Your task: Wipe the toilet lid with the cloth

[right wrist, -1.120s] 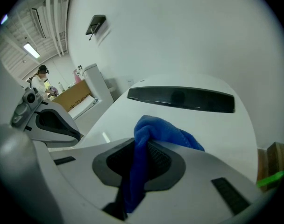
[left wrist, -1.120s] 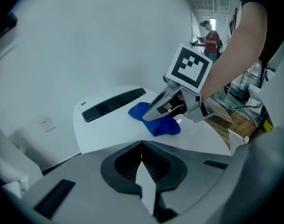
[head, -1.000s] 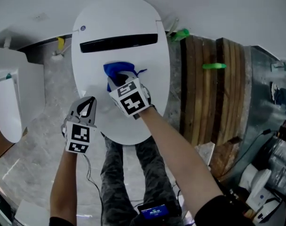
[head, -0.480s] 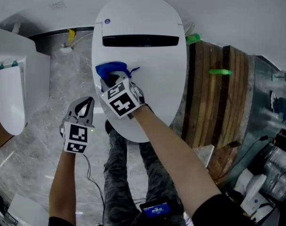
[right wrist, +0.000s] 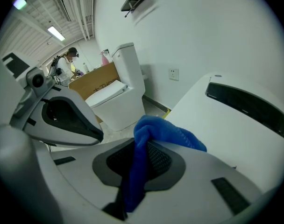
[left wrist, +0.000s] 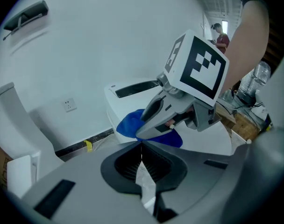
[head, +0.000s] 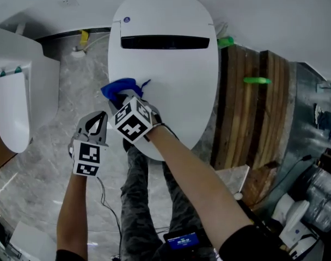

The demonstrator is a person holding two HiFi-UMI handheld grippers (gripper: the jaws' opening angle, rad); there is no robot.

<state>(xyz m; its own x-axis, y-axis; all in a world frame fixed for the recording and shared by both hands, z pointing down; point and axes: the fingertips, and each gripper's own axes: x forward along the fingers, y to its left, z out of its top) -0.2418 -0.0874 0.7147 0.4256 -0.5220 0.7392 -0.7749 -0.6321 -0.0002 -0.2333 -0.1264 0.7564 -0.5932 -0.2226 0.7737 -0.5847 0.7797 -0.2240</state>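
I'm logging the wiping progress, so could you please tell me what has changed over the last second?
The right gripper, its jaws shut on the blue cloth, has dragged it from the middle of the toilet lid to the lid's left edge in the head view. The left gripper shifted left too, clear of the lid. It stayed shut and empty, and the cloth stayed gripped.

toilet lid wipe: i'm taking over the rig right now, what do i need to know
Right gripper: shut on the blue cloth, holding it on the toilet lid at its left edge in the head view.
Left gripper: shut, empty, off the lid's left side above the floor.
Done: cloth is gripped and on the lid; which parts are already wiped does not show.
Left: sweep the cloth over the rest of the lid, probably toward its right side and front.
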